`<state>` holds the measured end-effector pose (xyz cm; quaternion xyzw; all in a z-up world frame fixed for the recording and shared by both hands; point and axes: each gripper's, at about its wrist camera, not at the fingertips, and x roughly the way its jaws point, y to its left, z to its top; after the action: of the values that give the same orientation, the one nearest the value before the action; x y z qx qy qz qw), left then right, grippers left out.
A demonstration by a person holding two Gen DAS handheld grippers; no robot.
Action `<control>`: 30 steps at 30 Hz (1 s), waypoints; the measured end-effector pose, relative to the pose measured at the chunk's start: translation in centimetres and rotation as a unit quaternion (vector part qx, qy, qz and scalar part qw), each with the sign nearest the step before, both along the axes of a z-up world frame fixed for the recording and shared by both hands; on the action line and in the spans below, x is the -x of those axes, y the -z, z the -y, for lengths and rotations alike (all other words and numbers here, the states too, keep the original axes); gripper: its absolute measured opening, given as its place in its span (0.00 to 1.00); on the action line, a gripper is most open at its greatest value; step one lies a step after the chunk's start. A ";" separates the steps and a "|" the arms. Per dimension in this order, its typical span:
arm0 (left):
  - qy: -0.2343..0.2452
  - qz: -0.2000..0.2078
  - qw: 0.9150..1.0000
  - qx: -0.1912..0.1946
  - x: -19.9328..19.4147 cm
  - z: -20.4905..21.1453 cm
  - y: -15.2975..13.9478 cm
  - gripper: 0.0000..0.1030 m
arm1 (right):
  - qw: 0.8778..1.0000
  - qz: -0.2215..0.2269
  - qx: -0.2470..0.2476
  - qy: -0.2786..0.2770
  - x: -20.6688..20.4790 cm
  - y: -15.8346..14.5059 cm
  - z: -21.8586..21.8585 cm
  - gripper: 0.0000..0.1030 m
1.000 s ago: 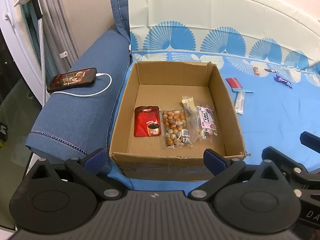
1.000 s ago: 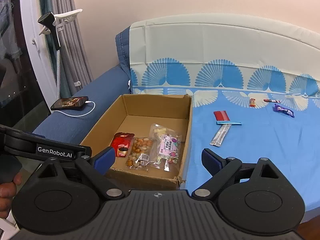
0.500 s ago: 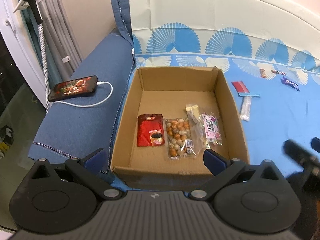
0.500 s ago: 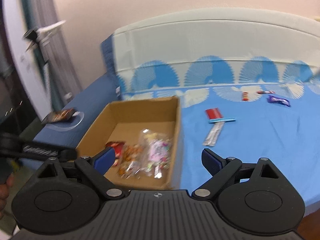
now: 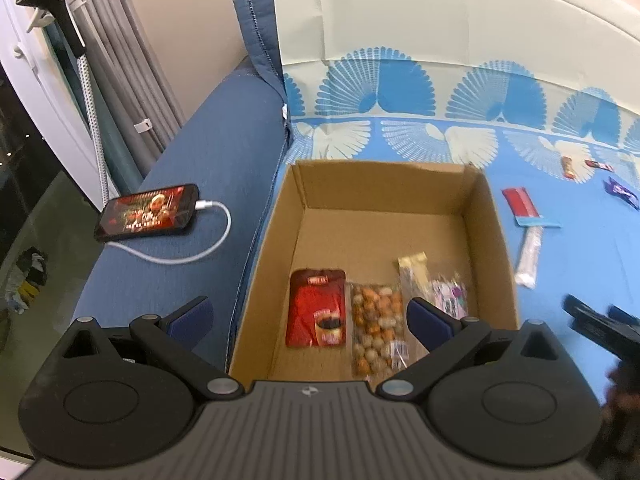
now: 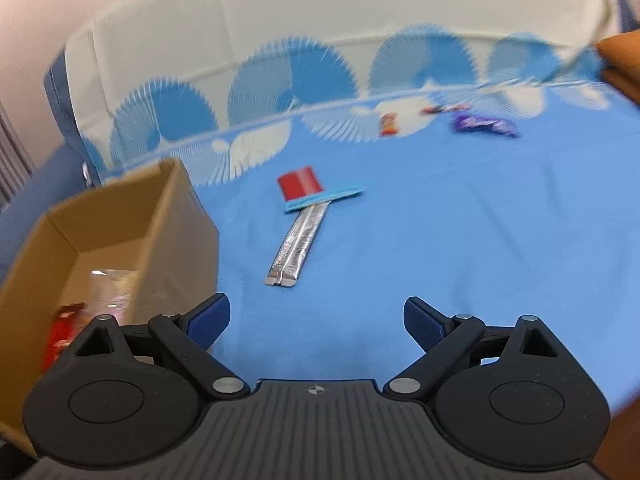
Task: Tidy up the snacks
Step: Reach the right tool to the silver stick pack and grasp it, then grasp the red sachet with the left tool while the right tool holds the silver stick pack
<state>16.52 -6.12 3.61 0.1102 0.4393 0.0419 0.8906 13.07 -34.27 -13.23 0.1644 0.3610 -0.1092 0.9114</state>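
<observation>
A cardboard box (image 5: 494, 240) sits on the blue bed sheet. It holds a red coffee sachet (image 5: 316, 306), a bag of mixed nuts (image 5: 374, 328) and two clear candy packs (image 5: 448, 296). My left gripper (image 5: 308, 314) is open and empty above the box's near edge. My right gripper (image 6: 316, 318) is open and empty over the sheet, right of the box (image 6: 176, 216). Ahead of it lie a silver stick pack (image 6: 298, 240), a blue strip (image 6: 324, 199) and a red packet (image 6: 300, 181). Further back lie an orange candy (image 6: 389, 124), a small dark bar (image 6: 444, 109) and a purple wrapper (image 6: 484, 125).
A phone (image 5: 148, 212) on a white charging cable (image 5: 200, 248) lies on the dark blue cover left of the box. Curtains and a phone stand (image 5: 60, 12) are at the far left. The right gripper's body shows blurred in the left wrist view (image 5: 600, 328).
The right gripper swung right, away from the box, and now faces the loose snacks on the sheet. The left gripper moved forward over the box's near edge.
</observation>
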 end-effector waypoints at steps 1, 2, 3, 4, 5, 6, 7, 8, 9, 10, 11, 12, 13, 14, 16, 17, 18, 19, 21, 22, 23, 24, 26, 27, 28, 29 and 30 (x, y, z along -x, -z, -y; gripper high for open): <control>-0.002 -0.002 1.000 -0.003 -0.7 0.2 0.0 1.00 | 1.000 -0.006 0.002 -0.004 -2.0 1.1 0.3 0.92; -0.003 -0.004 1.000 -0.006 -1.4 0.4 0.0 1.00 | 1.000 -0.010 0.000 -0.006 -4.0 2.2 0.5 0.92; -0.003 -0.006 1.000 -0.011 -2.1 0.7 0.2 1.00 | 1.000 -0.013 -0.004 -0.004 -5.9 3.2 0.9 0.92; -0.002 -0.008 1.000 -0.014 -2.7 1.1 0.3 1.00 | 1.000 -0.019 -0.009 0.001 -7.9 4.1 1.2 0.92; -0.001 -0.010 1.000 -0.018 -3.2 1.5 0.4 1.00 | 1.000 -0.026 -0.013 0.005 -9.8 5.0 1.5 0.92; 0.001 -0.011 1.000 -0.022 -3.8 2.0 0.5 1.00 | 0.999 -0.032 -0.017 0.009 -11.5 5.9 1.7 0.92; 0.003 -0.012 1.000 -0.024 -4.5 2.6 0.7 1.00 | 0.999 -0.040 -0.018 0.014 -12.9 6.7 1.8 0.91; 0.005 -0.013 1.000 -0.024 -5.1 3.2 0.8 1.00 | 0.999 -0.046 -0.017 0.019 -14.0 7.5 1.8 0.89; 0.009 -0.014 1.000 -0.024 -5.8 3.9 0.9 1.00 | 0.999 -0.049 -0.009 0.020 -14.8 8.1 1.7 0.84; 0.014 -0.014 1.000 -0.022 -6.4 4.7 1.1 1.00 | 0.999 -0.041 0.026 0.021 -15.1 8.4 1.2 0.69; 0.020 -0.013 0.999 -0.020 -7.0 5.6 1.2 1.00 | 0.997 -0.036 0.060 0.014 -15.1 8.6 0.7 0.56; 0.028 -0.013 0.999 -0.018 -7.6 6.6 1.5 1.00 | 0.996 -0.033 0.079 0.006 -14.8 8.7 0.5 0.34; 0.038 -0.013 0.999 -0.014 -8.2 7.6 1.7 1.00 | 0.997 -0.028 0.077 0.011 -14.2 8.7 0.9 0.32; 0.049 -0.012 0.999 -0.009 -8.8 8.8 1.8 1.00 | 0.997 -0.029 0.060 0.022 -13.4 8.6 1.7 0.31; 0.074 -0.013 0.997 0.004 -10.2 11.8 2.4 1.00 | 0.994 -0.040 0.060 0.078 -11.5 8.2 3.8 0.30; 0.085 -0.016 0.996 0.015 -11.0 13.3 2.8 1.00 | 0.991 -0.042 0.059 0.112 -10.4 8.2 5.0 0.30; 0.095 -0.023 0.995 0.027 -12.1 15.0 3.3 1.00 | 0.986 -0.044 0.056 0.148 -9.2 8.2 6.6 0.30; 0.100 -0.034 0.994 0.039 -13.1 16.6 3.8 1.00 | 0.980 -0.045 0.056 0.185 -8.0 8.4 8.1 0.30; 0.124 -0.051 0.988 0.072 -15.2 19.9 5.0 1.00 | 0.967 -0.051 0.056 0.245 -6.0 9.1 11.1 0.30; 0.135 -0.061 0.986 0.079 -16.5 21.9 6.0 1.00 | 0.963 -0.048 0.050 0.262 -5.5 9.5 12.2 0.30; 0.141 -0.073 0.984 0.080 -17.9 23.9 7.2 1.00 | 0.960 -0.040 0.047 0.272 -4.9 9.7 13.0 0.30; 0.148 -0.090 0.981 0.082 -19.5 25.7 8.7 1.00 | 0.958 -0.039 0.049 0.280 -4.8 9.7 13.6 0.30; 0.154 -0.124 0.977 0.079 -22.3 28.7 12.0 1.00 | 0.954 -0.034 0.048 0.293 -4.6 10.1 14.5 0.31; 0.154 -0.138 0.976 0.075 -23.7 29.8 13.8 1.00 | 0.953 -0.032 0.048 0.297 -4.5 10.2 14.9 0.31; 0.147 -0.149 0.976 0.067 -24.9 30.7 15.7 1.00 | 0.952 -0.031 0.049 0.302 -4.5 10.3 15.5 0.31; 0.137 -0.157 0.976 0.062 -26.0 31.3 17.2 1.00 | 0.949 -0.030 0.050 0.310 -4.5 10.4 16.1 0.31; 0.129 -0.166 0.976 0.062 -27.0 31.6 18.7 1.00 | 0.945 -0.028 0.049 0.321 -4.7 10.5 16.9 0.31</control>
<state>43.53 -37.75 -15.09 0.1158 0.5647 -0.1196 0.8084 17.75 -51.20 -23.73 0.2233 0.3089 -0.4184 0.8244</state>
